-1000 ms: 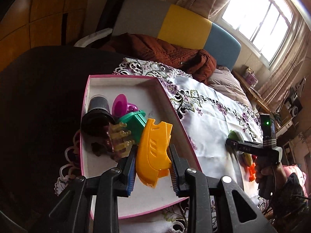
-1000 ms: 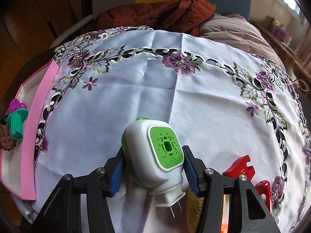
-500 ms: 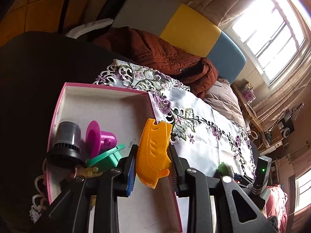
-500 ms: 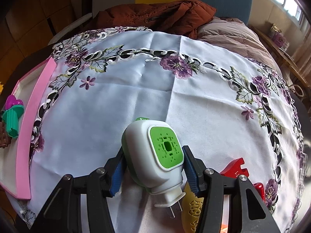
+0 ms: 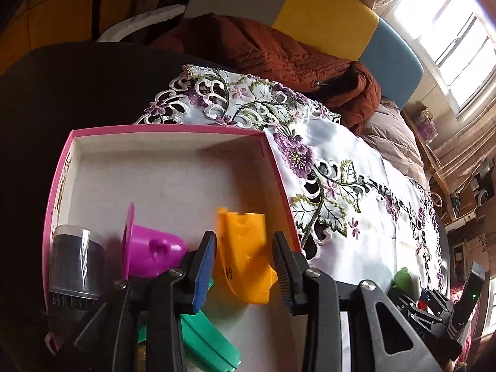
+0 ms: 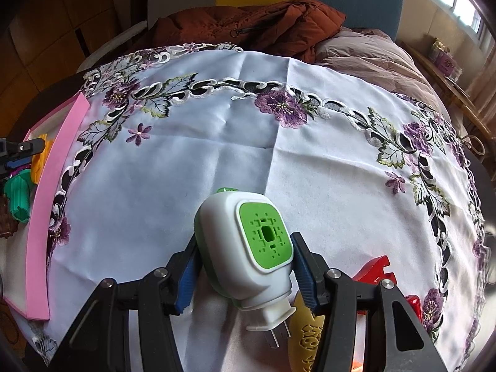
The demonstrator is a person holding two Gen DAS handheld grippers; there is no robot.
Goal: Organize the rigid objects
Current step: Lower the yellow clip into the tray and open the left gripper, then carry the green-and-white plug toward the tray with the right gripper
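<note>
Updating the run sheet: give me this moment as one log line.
left gripper: jaws opening, orange piece between them over pink box | right gripper: shut on green-white plug-in

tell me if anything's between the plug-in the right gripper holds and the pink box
Nothing visible does. The right gripper is shut on the plug-in, and only bare tablecloth lies between it and the pink box. The left gripper is over the box, its jaws opening around the orange piece.
</note>
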